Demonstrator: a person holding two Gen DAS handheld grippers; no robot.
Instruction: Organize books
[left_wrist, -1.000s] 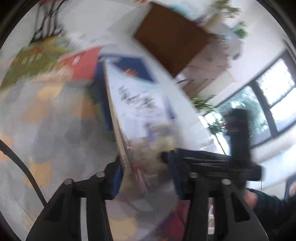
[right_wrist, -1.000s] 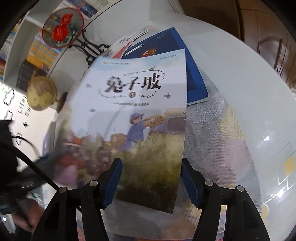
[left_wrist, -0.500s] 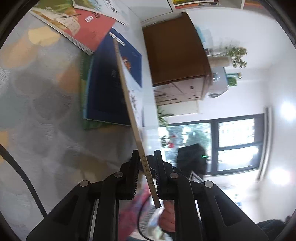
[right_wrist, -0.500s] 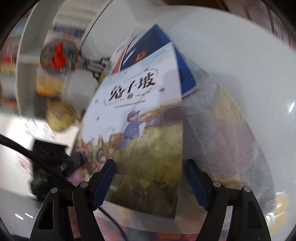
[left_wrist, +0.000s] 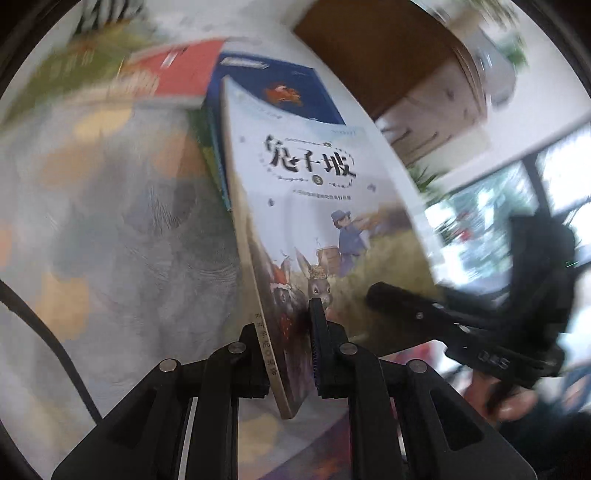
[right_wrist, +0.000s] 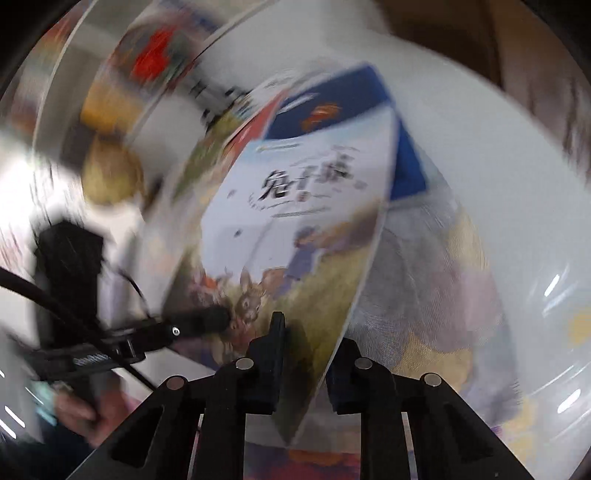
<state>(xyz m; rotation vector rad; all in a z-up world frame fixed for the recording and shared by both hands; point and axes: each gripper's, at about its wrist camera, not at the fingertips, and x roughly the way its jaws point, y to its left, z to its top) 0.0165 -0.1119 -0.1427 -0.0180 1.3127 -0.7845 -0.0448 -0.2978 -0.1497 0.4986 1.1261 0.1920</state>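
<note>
Both my claws — left (left_wrist: 291, 347) and right (right_wrist: 306, 354) — clamp the rabbit storybook (left_wrist: 317, 206) mid-frame; blue book (left_wrist: 280, 88) lies upper centre.

Rabbit-cover book (left_wrist: 314, 206) between left gripper (left_wrist: 286, 354) jaws

Black hand-held gripper (left_wrist: 288, 354), silver screws, black cable (left_wrist: 48, 339).

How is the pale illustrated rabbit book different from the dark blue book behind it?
The pale illustrated rabbit book is lifted and tilted on edge, clamped by the left gripper and right gripper; the dark blue book lies flat on the patterned tablecloth, untouched. The rabbit book's cover is a busy painted scene; the blue one is mostly plain. Both are thin paperbacks.
</note>
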